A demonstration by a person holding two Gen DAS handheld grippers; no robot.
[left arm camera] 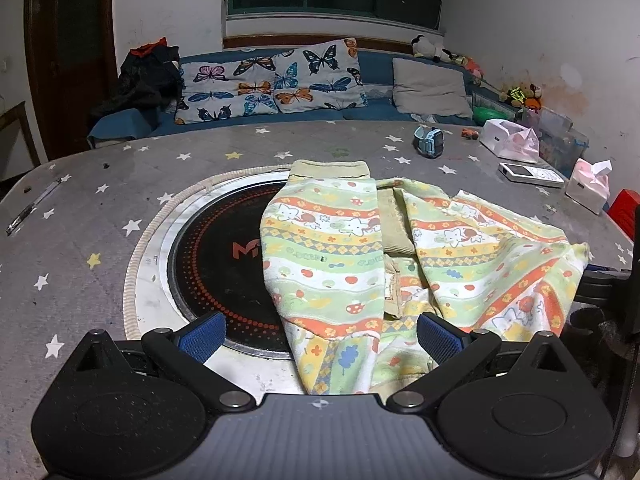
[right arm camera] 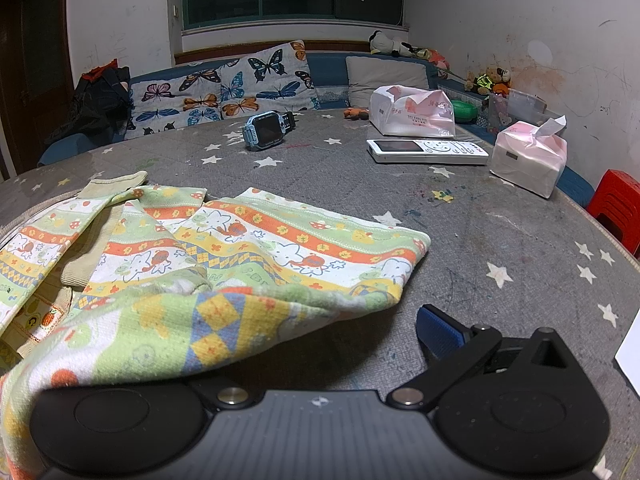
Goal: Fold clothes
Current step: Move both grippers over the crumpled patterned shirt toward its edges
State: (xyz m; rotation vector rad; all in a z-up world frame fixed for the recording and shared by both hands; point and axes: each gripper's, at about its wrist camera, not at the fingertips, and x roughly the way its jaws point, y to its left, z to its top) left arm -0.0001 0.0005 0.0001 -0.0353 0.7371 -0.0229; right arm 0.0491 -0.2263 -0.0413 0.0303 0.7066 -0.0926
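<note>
Left gripper [left arm camera: 320, 340] jaws spread wide, both blue pads [left arm camera: 202, 336] visible, one either side of the near hem of one patterned child's garment [left arm camera: 340, 256], not clamping it. Right gripper [right arm camera: 320, 344]: only one blue pad [right arm camera: 438, 334] shows, other side buried under cloth draped over the gripper body, so can't tell if it's gripping or spread. Garment [right arm camera: 248, 248] lies crumpled on the grey star-print table [left arm camera: 80, 208], partly covering one round black cooktop [left arm camera: 212, 256] set in the tabletop; beige cuff at the far end.

Other table items:
- 1 blue smartwatch [right arm camera: 266, 130]
- 1 white remote-like handset [right arm camera: 428, 150]
- 2 tissue packs, one flat [right arm camera: 412, 112], one with a tissue sticking up [right arm camera: 528, 156]
- 1 small orange toy [right arm camera: 356, 113]
- 1 pen [left arm camera: 34, 204] near left edge

Behind: 2 butterfly cushions [left arm camera: 276, 80], 1 grey cushion [left arm camera: 430, 86], 1 red stool [right arm camera: 618, 208] at right.
</note>
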